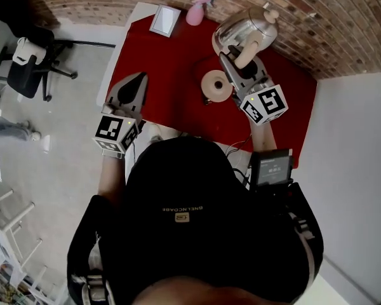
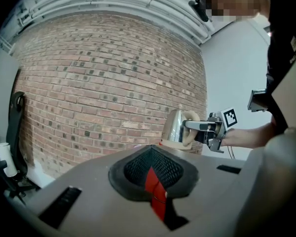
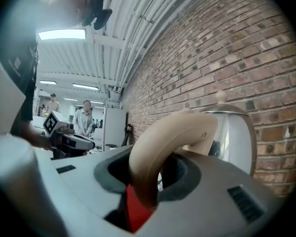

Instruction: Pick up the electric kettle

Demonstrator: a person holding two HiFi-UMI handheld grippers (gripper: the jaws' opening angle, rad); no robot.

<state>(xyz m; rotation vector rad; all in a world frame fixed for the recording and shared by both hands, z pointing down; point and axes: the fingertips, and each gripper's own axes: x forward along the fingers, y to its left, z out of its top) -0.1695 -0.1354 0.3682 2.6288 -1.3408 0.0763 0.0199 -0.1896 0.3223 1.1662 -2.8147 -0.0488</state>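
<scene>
The electric kettle (image 1: 242,25), polished steel with a beige handle (image 1: 249,51), hangs in the air near the brick wall, lifted off its round beige base (image 1: 216,86) on the red table (image 1: 171,68). My right gripper (image 1: 236,61) is shut on the handle. In the right gripper view the handle (image 3: 163,142) fills the jaws of the right gripper (image 3: 153,177), with the steel body (image 3: 234,137) behind. The left gripper view shows the kettle (image 2: 176,127) held level by the right gripper (image 2: 196,126). My left gripper (image 1: 132,93) hovers over the table's left edge, shut and empty; its jaws (image 2: 153,169) show nothing between them.
A pink spray bottle (image 1: 199,11) and a small grey frame (image 1: 165,20) stand at the table's far edge by the brick wall (image 1: 343,24). An office chair (image 1: 26,61) stands on the floor at left. People stand far off in the room (image 3: 84,118).
</scene>
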